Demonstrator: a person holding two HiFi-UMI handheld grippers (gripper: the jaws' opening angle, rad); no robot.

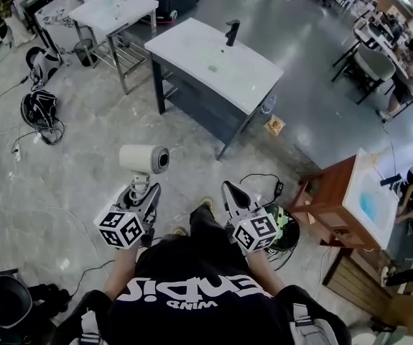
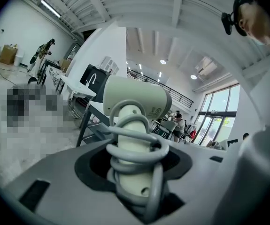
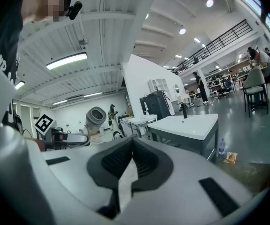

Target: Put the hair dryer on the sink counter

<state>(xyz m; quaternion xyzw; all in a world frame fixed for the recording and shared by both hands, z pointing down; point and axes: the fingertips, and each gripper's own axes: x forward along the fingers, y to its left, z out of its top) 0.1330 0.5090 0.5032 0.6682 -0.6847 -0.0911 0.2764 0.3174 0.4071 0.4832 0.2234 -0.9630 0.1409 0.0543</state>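
The left gripper (image 1: 140, 187) holds a cream plastic hair dryer (image 1: 144, 159) aloft, well short of the white-topped sink surface (image 1: 213, 67). Its fingers are partway closed on the handle, which is wrapped in a grey cord (image 2: 135, 146). The right gripper (image 1: 233, 195) is closed and empty. The dryer looks light, rigid and top-heavy, so the handle suits the grip.

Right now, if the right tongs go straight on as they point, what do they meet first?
Probably the sink counter; only floor seems to lie between it and the right tongs.
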